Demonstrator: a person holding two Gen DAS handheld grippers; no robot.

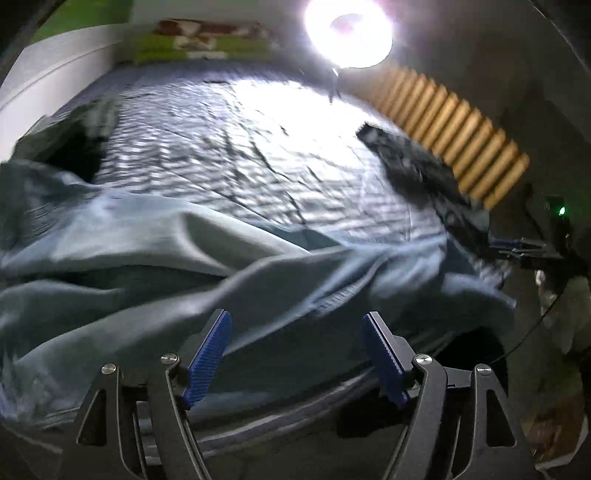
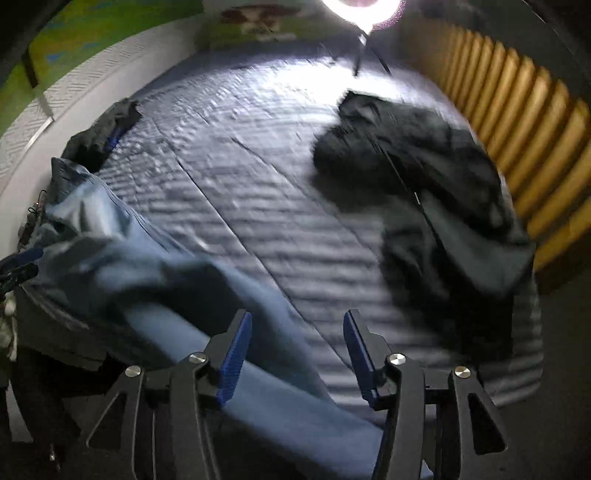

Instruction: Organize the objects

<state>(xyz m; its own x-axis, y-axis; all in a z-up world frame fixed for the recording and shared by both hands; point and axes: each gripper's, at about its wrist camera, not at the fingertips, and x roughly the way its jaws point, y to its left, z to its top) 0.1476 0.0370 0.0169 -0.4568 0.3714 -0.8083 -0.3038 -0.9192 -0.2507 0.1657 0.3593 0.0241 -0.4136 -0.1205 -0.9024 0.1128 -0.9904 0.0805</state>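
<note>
We are looking down over a bed (image 1: pixel 258 147) covered by a quilted grey-blue spread, lit by a bright ring lamp (image 1: pixel 349 35) standing at its far end. Our left hand-held gripper (image 1: pixel 295 354) is hanging released, its blue pads standing wide apart with nothing pressed between them, above a crumpled light blue garment (image 1: pixel 147 258) that is lying across the near edge of the bed. Our right hand-held gripper (image 2: pixel 297 354) is also standing released, its pads apart and gripping nothing; part of the same blue garment (image 2: pixel 122 258) is showing below and to the left of it, draping off the near left corner of the bed. A dark jacket (image 2: pixel 424 177) is lying along the right edge, just beside a wall of yellow slats (image 2: pixel 535 147). Another dark garment (image 2: pixel 99 136) is sitting at the left edge, near the white wall (image 2: pixel 74 99). Both views are blurring
</note>
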